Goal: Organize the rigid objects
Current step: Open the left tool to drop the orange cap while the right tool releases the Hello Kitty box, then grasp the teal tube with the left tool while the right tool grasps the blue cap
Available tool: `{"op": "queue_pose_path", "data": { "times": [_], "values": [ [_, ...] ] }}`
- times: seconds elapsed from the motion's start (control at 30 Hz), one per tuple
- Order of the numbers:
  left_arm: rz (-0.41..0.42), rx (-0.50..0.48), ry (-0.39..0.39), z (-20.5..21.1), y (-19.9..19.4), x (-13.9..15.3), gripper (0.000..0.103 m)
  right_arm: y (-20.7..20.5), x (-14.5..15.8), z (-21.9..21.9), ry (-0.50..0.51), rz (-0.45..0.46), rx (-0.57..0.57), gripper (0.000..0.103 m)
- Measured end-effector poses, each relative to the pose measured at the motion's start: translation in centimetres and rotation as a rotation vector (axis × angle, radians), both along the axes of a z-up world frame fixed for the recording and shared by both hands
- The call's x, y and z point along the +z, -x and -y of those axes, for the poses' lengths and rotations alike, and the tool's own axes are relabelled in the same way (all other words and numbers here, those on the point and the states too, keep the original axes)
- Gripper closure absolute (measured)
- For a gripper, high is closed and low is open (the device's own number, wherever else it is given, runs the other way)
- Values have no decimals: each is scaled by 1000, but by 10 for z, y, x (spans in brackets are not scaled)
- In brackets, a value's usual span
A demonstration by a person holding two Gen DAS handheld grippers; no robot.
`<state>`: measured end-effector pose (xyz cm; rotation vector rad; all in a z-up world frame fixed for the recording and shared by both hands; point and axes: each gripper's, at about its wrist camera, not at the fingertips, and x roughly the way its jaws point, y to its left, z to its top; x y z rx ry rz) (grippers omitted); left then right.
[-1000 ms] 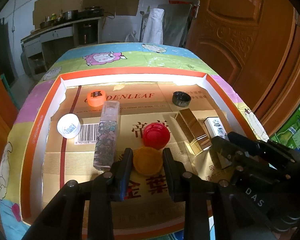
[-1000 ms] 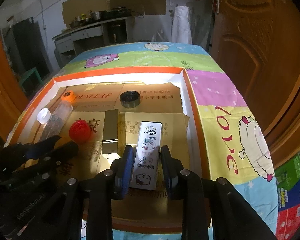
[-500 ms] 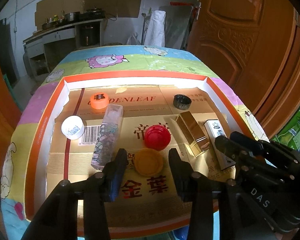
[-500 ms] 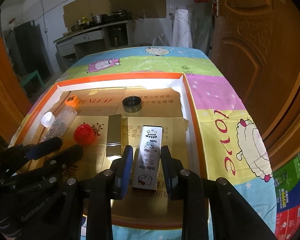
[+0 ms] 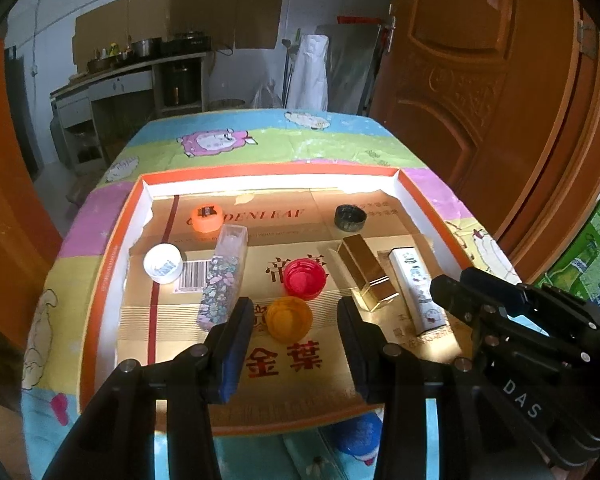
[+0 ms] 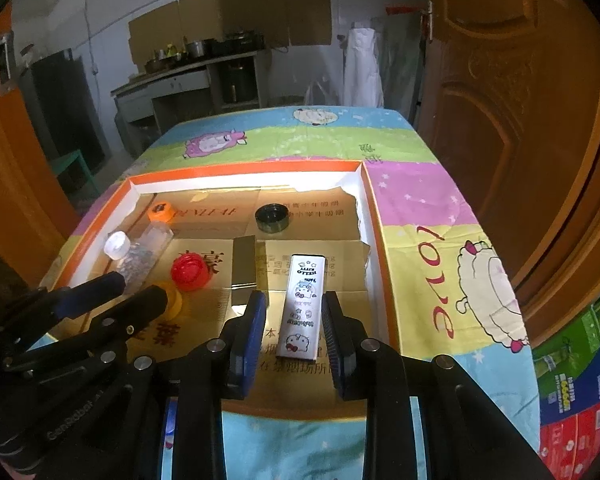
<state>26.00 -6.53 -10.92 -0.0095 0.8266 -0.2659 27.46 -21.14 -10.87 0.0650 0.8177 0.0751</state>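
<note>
A shallow orange-rimmed tray (image 5: 112, 264) lined with cardboard holds the objects. My left gripper (image 5: 296, 312) stands open above the tray's near part, and a yellow cap (image 5: 289, 317) lies flat just past its fingertips, untouched. Beyond it lie a red cap (image 5: 305, 278), a floral clear tube (image 5: 224, 276), a white cap (image 5: 163, 263), an orange cap (image 5: 206, 218), a black cap (image 5: 351, 218) and a gold box (image 5: 366, 272). My right gripper (image 6: 294, 308) hovers open over a white cartoon-printed box (image 6: 304, 308), which lies flat on the tray with a gap to the pads.
The tray sits on a table under a colourful sheep-print cloth (image 6: 440, 240). A wooden door (image 5: 480, 80) stands close on the right, with coloured cartons (image 6: 572, 384) on the floor below it. A kitchen counter (image 5: 132, 76) is far behind.
The left jaws spread apart from the yellow cap, which stays on the tray. Both grippers lifted and drew back a little. The white box stays lying flat.
</note>
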Motion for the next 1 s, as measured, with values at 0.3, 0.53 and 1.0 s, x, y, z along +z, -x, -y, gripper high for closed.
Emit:
{"op": "queue_pose_path", "data": {
  "times": [0.3,0.53,1.0],
  "values": [
    [33,5,4,-4,24,22,60,26,22,0,-3,30,-3,73],
    [61,8,8,-9,44,38,60,48,38,3,-10,53,-13,73],
    [30,-1,18,-8,84,26,60,92,50,0,-12,64,-10,73]
  ]
}}
